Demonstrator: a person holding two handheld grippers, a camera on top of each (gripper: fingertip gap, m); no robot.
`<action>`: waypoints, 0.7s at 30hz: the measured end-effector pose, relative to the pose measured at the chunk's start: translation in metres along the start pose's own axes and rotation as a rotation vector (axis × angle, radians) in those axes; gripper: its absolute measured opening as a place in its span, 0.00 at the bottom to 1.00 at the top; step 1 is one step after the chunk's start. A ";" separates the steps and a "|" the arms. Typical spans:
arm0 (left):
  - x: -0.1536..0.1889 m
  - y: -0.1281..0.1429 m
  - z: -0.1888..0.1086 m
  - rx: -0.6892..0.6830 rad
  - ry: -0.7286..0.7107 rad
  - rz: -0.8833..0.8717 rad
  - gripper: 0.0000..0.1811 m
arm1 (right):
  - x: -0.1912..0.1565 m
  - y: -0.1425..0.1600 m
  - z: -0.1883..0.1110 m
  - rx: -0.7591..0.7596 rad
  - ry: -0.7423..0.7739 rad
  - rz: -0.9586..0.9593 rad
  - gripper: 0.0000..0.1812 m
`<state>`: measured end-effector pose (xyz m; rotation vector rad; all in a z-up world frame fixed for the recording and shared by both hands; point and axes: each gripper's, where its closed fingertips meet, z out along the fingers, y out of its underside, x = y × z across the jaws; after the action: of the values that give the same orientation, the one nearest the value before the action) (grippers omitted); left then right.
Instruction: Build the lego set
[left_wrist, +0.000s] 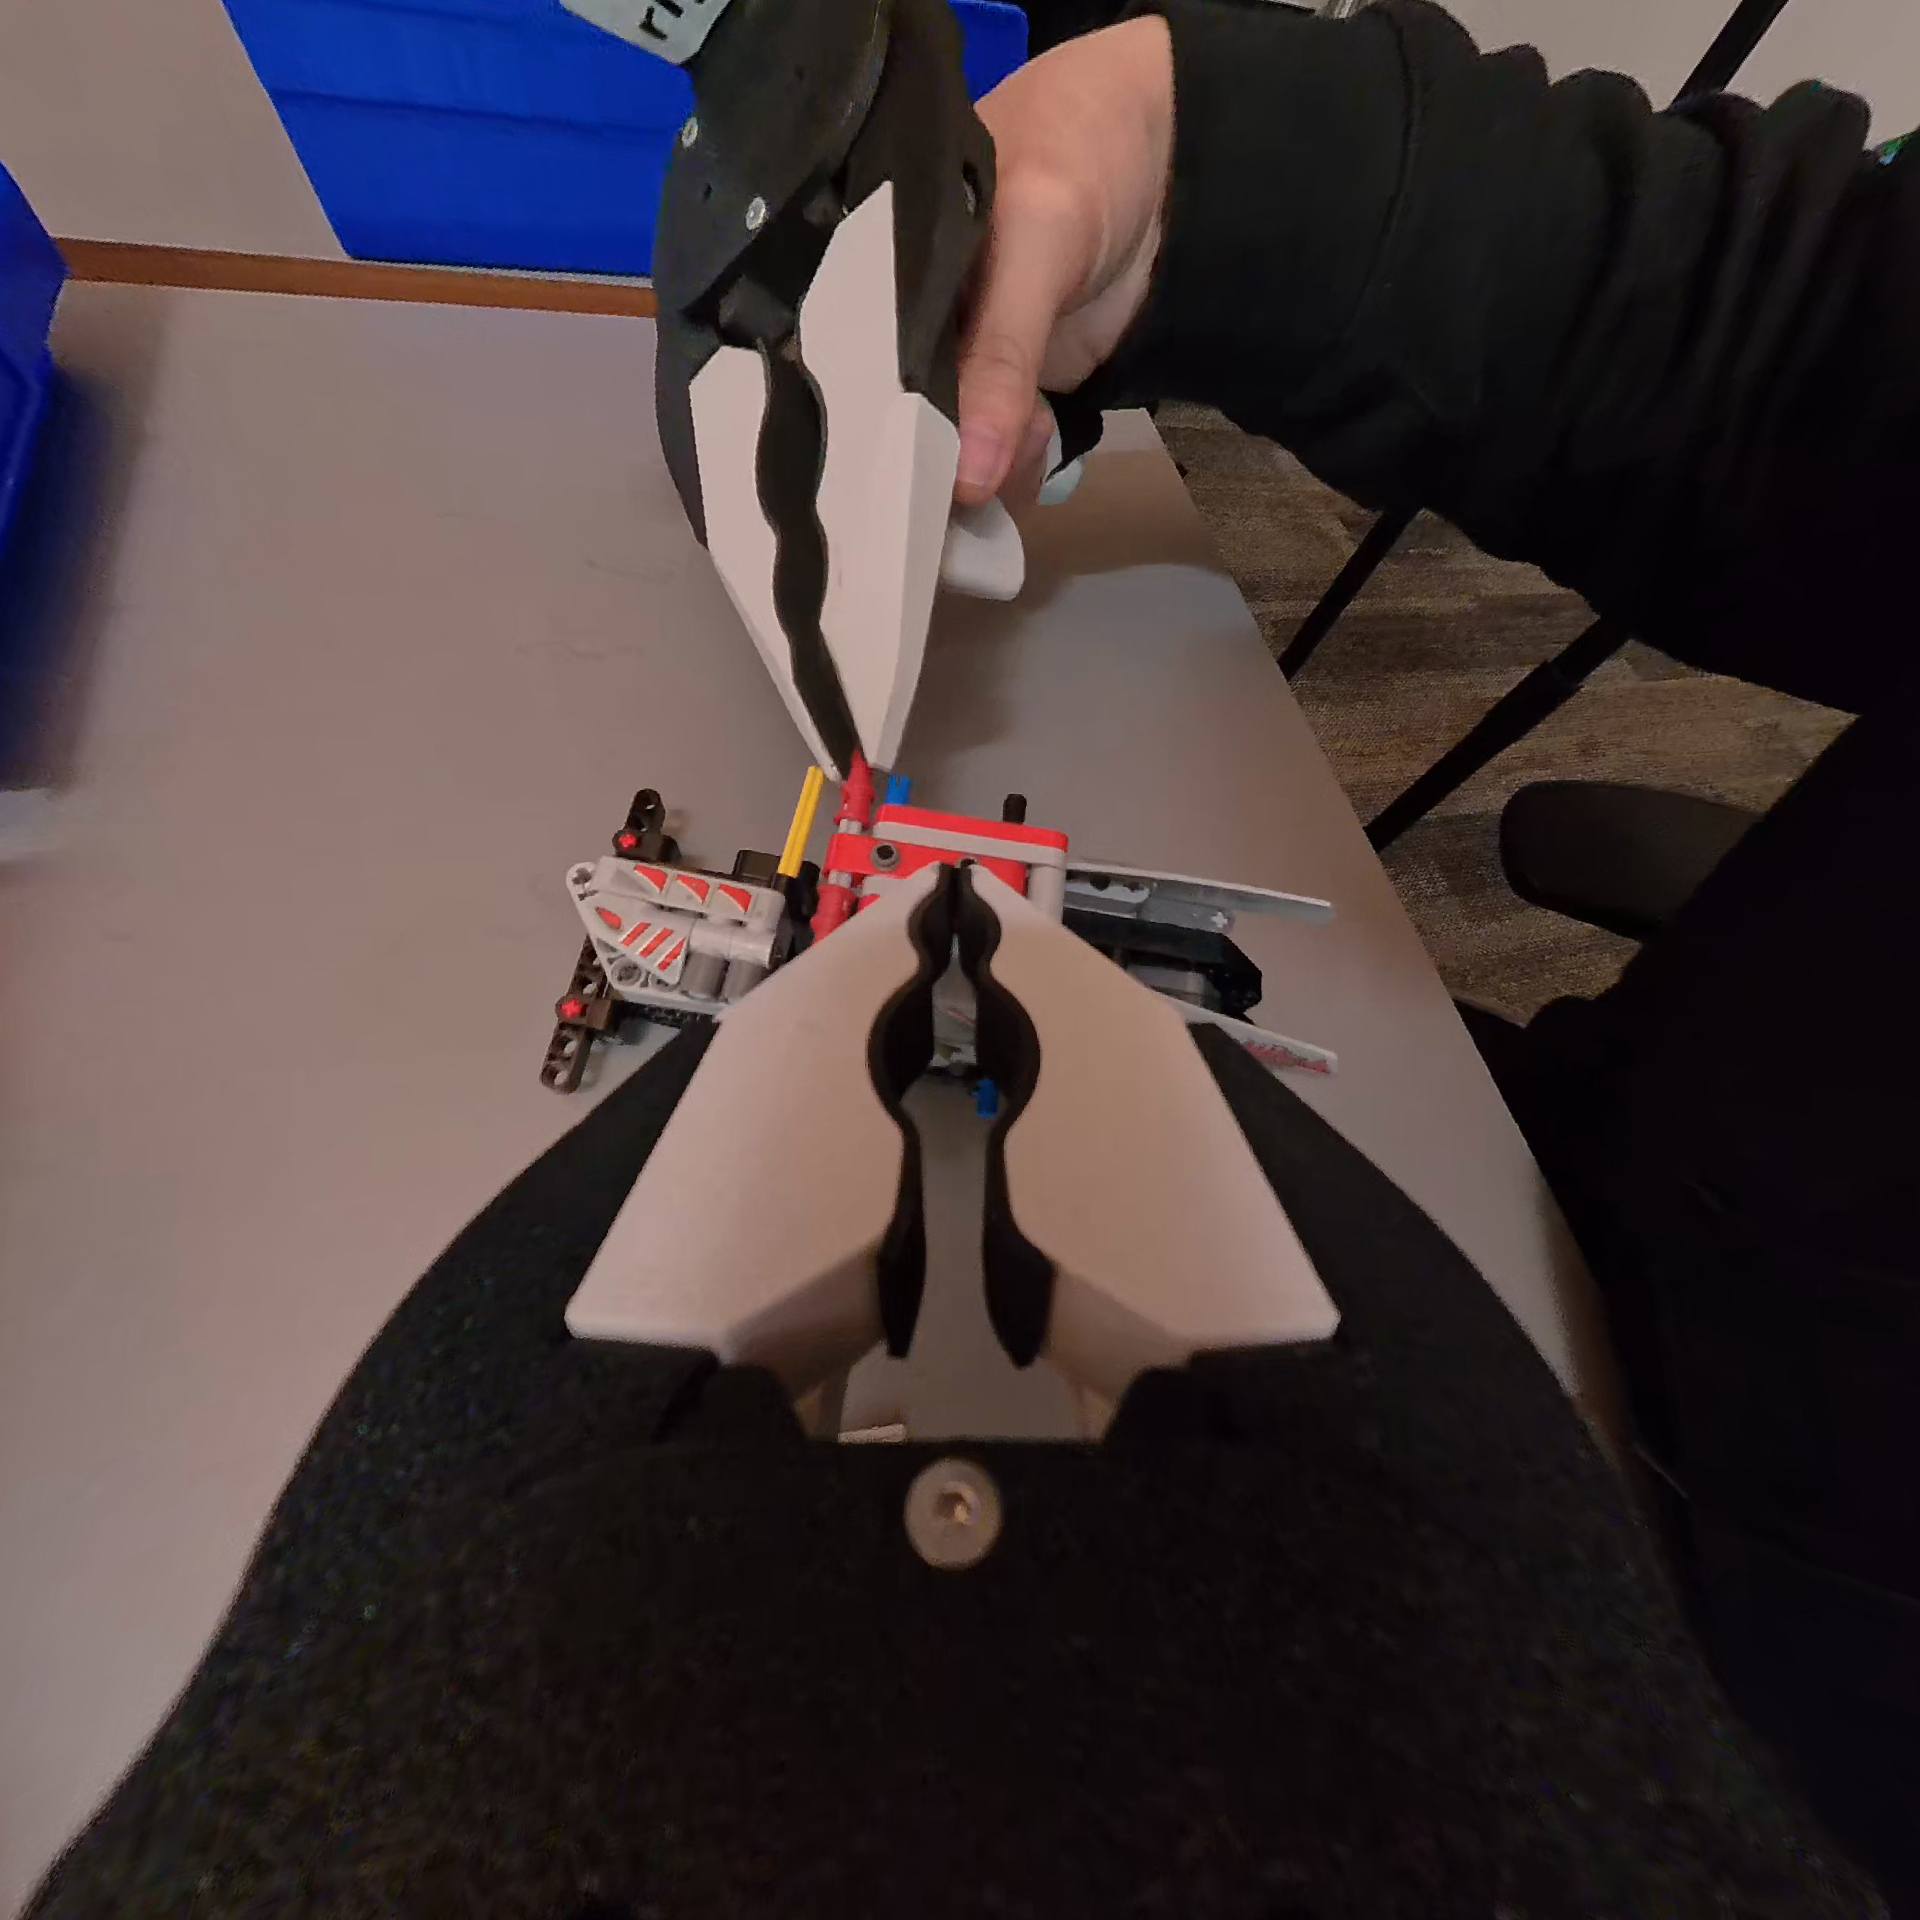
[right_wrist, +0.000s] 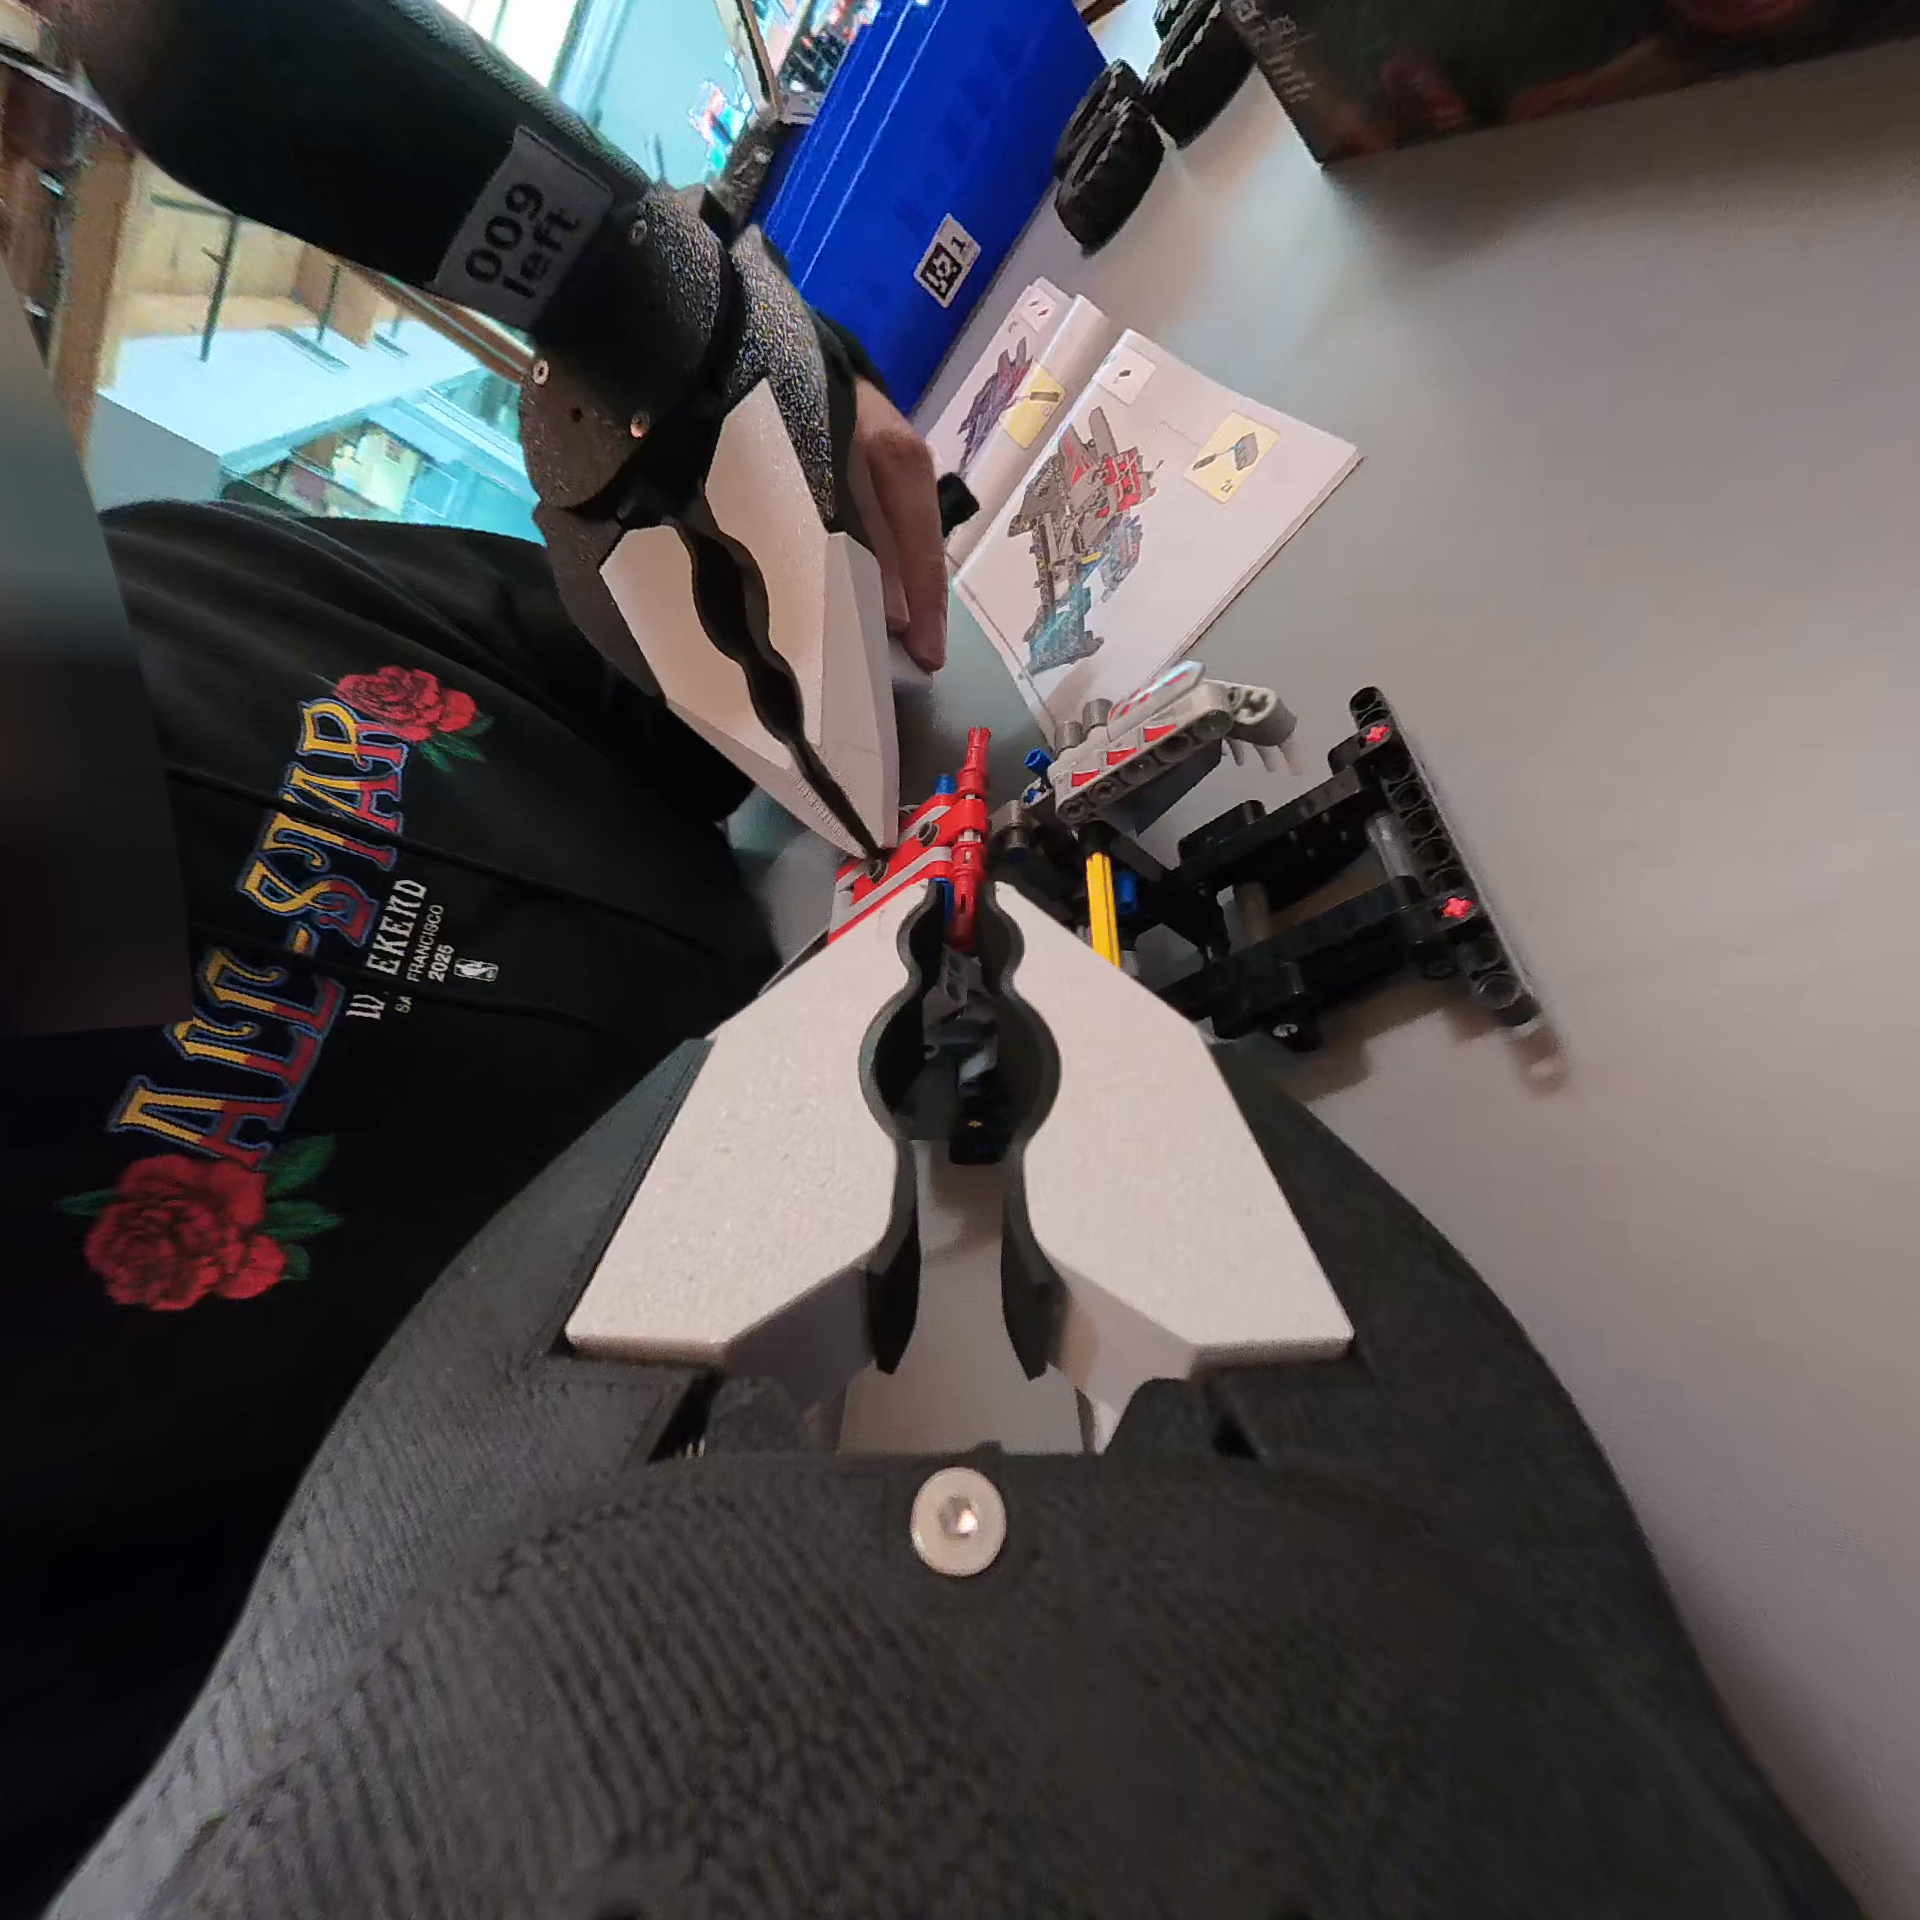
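Left gripper (left_wrist: 954, 883), nearest in its own view, is pressing its jaws nearly shut on the red block (left_wrist: 966, 844) atop the model (left_wrist: 904, 925); the tips are meeting at the block's edge, so this is judged a steadying grip. Right gripper (left_wrist: 854, 758) is coming down steeply from above, jaws closed on the top of a red axle (left_wrist: 854, 805) that is standing upright just beside the block. In the right wrist view, the same axle (right_wrist: 971, 831) is sitting between that gripper's (right_wrist: 961, 914) tips.

Likely reason for the split: one gripper is bracing the build against the desk (left_wrist: 364, 623) while the other is seating or adjusting the axle, a judgement only.

Model is lying on the desk near its edge, close to the person. It is looking partly built: grey panels with red stripes (left_wrist: 675, 914), a black beam frame (right_wrist: 1382, 873) with red pins, a yellow axle (left_wrist: 800, 821) sticking up, small blue pins, white blades trailing off one side.

Instruction booklet (right_wrist: 1143, 520) is lying open just beyond the model, loose black tires (right_wrist: 1112, 156) and a blue bin (right_wrist: 914, 177) farther back.
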<state>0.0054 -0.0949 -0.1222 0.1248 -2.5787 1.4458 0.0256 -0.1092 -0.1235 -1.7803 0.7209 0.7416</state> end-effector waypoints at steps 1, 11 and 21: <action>0.000 0.000 0.000 -0.001 -0.001 0.002 0.00 | 0.000 -0.001 0.000 0.004 0.014 -0.011 0.02; 0.000 0.000 -0.001 -0.007 -0.005 0.010 0.00 | 0.002 -0.002 0.003 0.024 0.030 0.011 0.02; -0.001 0.001 -0.001 0.001 0.006 -0.002 0.00 | 0.000 -0.002 -0.001 0.050 0.027 0.022 0.03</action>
<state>0.0061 -0.0935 -0.1223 0.1226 -2.5725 1.4439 0.0274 -0.1094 -0.1221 -1.7419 0.7718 0.7098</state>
